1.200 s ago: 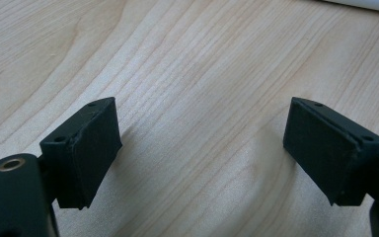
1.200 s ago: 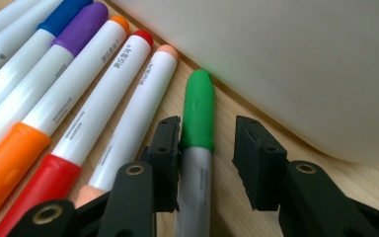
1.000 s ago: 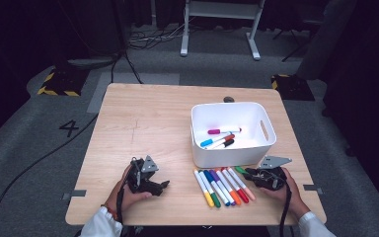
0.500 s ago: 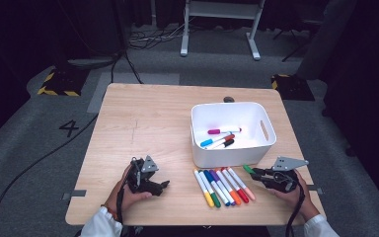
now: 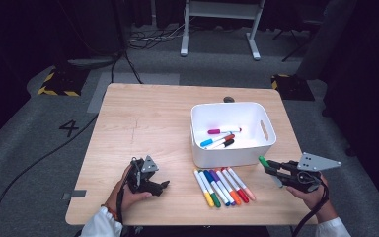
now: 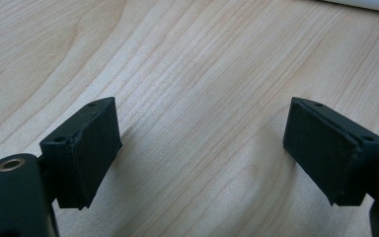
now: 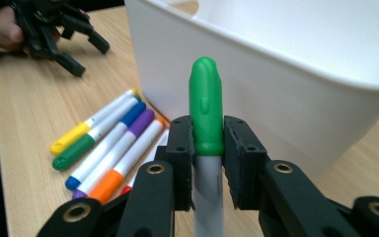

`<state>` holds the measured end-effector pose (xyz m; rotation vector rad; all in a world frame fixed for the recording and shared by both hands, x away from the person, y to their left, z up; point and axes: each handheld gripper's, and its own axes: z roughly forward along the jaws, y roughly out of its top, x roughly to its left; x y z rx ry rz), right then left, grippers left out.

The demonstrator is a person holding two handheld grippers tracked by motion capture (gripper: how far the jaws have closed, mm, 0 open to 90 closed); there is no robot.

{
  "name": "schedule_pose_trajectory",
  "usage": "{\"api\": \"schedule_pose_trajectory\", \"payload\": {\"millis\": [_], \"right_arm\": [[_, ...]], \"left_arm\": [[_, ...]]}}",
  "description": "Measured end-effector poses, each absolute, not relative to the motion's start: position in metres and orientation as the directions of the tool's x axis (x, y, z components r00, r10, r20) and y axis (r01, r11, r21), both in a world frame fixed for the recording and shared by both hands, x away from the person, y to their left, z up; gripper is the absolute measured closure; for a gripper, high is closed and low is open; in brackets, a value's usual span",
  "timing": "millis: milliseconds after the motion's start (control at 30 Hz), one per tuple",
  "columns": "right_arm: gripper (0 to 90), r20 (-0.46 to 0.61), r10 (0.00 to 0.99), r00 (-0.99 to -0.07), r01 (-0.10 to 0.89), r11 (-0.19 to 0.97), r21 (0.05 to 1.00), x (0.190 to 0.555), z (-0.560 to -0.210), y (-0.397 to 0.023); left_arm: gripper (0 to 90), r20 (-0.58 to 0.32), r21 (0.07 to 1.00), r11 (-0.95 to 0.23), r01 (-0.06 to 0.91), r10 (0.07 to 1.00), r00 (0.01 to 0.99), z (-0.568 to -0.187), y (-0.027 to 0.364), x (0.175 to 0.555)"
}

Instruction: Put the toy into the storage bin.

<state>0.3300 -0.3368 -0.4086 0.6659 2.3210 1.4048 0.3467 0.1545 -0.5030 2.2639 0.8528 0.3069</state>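
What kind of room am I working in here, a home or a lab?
Most likely a lab or recording studio, not a home. A lone wooden table stands on grey floor with hazard-striped tape, loose cables and a floor marking "4". On it, just a white bin and markers.

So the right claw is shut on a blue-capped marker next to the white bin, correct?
Not quite: the cap is green, not blue. The right gripper view shows the right claw shut on a green-capped marker, right beside the white bin. The rest stands.
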Motion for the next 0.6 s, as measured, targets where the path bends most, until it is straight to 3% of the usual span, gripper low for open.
{"api": "schedule_pose_trajectory", "payload": {"millis": [600], "right_arm": [[74.6, -0.139, 0.54, -0.83, 0.115, 0.409, 0.905, 0.362, -0.322, -0.334]], "left_arm": [[14.5, -0.02, 0.678, -0.547, 0.491, 0.654, 0.756, -0.503, 0.154, 0.347]]}}
